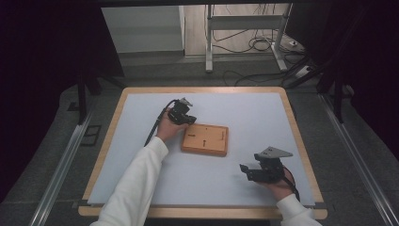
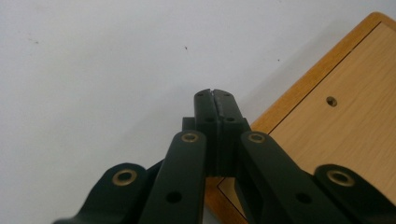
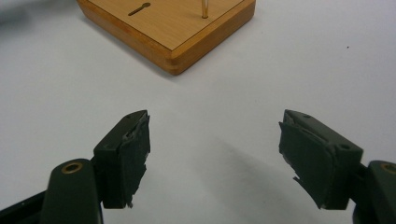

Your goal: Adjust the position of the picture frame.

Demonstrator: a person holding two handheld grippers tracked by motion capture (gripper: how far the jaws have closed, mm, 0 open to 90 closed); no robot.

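A wide table (image 1: pixel 141 136) with a pale grey top and a light wooden rim carries the work, set before a dim room where cables trail over the floor (image 1: pixel 244 44) behind it. Near the table's middle lies a flat wooden board (image 1: pixel 205 139), square-cornered, with a keyhole-shaped slot (image 3: pixel 139 8) cut in its top and a thin metal pin (image 3: pixel 204 8) standing upright from it. A person in white sleeves reaches in from the near side. The left claw (image 1: pixel 189 120) sits at the board's far left corner, its jaws pressed together with nothing between them; in the left gripper view its closed tip (image 2: pixel 215 100) rests over the bare table just beside the board's rounded edge, though contact with the wood cannot be confirmed. The right claw (image 1: pixel 244 170) waits well apart near the table's right front, jaws spread wide and empty, aimed toward the board's near corner. The step in hand appears to be an approach to the board by the left claw, perhaps to nudge or steady it. The next move likely calls for pressing the closed tip against the edge, or for opening the jaws to grip the rim, while the right claw comes in toward the pin.
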